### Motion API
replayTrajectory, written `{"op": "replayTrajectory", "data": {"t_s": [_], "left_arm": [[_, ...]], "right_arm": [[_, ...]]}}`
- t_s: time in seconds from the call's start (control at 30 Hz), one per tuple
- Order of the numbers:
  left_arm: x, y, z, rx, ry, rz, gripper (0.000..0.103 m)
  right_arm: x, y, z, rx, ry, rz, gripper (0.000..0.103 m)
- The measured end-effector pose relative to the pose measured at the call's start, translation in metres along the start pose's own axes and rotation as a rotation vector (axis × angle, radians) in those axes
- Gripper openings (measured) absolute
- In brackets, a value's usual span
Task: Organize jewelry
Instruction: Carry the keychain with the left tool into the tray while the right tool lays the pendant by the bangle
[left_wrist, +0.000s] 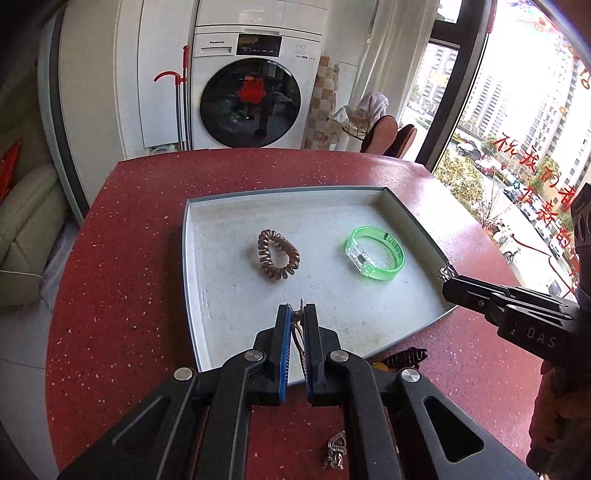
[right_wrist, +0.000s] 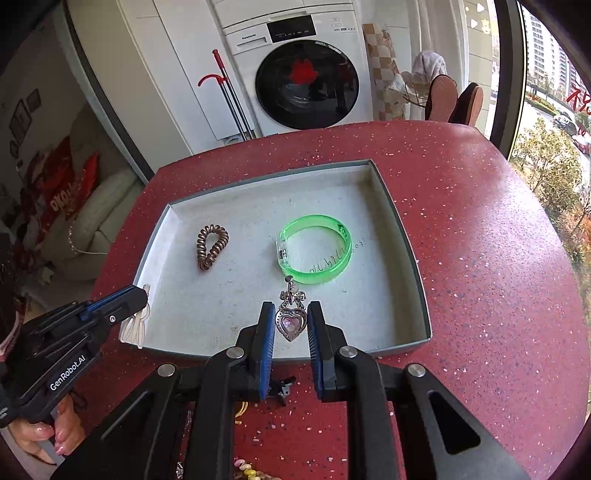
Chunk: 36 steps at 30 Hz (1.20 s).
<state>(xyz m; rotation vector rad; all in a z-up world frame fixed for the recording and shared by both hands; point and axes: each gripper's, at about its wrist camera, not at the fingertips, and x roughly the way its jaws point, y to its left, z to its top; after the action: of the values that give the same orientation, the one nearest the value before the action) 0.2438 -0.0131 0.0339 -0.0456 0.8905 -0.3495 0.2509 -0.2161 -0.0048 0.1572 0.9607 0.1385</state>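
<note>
Right gripper (right_wrist: 291, 325) is pinching a heart pendant (right_wrist: 291, 322) over the grey tray (right_wrist: 406, 236). Left gripper (left_wrist: 298, 312) is clamped on a pale hair clip (right_wrist: 137, 325) at the tray's edge.

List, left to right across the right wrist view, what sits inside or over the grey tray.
Left claw holding a pale tassel piece → brown spiral hair tie → silver heart pendant with pink stone → translucent green bangle.

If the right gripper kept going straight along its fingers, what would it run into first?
Most likely the green bangle lying in the grey tray, directly ahead of the right gripper, which is shut on a heart pendant. Height above the tray is unclear, so it might pass over.
</note>
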Motion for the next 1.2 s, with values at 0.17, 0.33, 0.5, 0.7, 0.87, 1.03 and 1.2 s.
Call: {"op": "replayTrajectory", "data": {"t_s": [0.17,0.33,0.5,0.7,0.87,1.03,1.2], "left_arm": [[0.027,0.003,0.007,0.005,0.054,0.01,0.024],[0.051,0.004,0.008,0.024,0.1,0.03,0.024],[0.067,0.008,0.012,0.001,0.124,0.06,0.024],[0.076,0.003,0.011,0.016,0.118,0.108,0.024],[0.079,-0.007,0.012,0.07,0.102,0.163,0.024],[0.079,-0.013,0.012,0.107,0.102,0.213,0.024],[0.074,-0.016,0.012,0.106,0.09,0.212,0.024]], "right_arm": [[0.038,-0.009,0.006,0.027,0.087,-0.005,0.019],[0.061,-0.014,0.009,0.049,0.13,-0.001,0.019],[0.07,-0.015,0.017,0.031,0.116,-0.029,0.019],[0.073,-0.014,0.023,0.012,0.091,-0.062,0.019],[0.07,-0.008,0.018,-0.017,0.081,-0.075,0.021],[0.067,-0.005,0.018,-0.011,0.08,-0.057,0.05],[0.054,-0.005,0.019,0.001,0.055,-0.037,0.055]]}}
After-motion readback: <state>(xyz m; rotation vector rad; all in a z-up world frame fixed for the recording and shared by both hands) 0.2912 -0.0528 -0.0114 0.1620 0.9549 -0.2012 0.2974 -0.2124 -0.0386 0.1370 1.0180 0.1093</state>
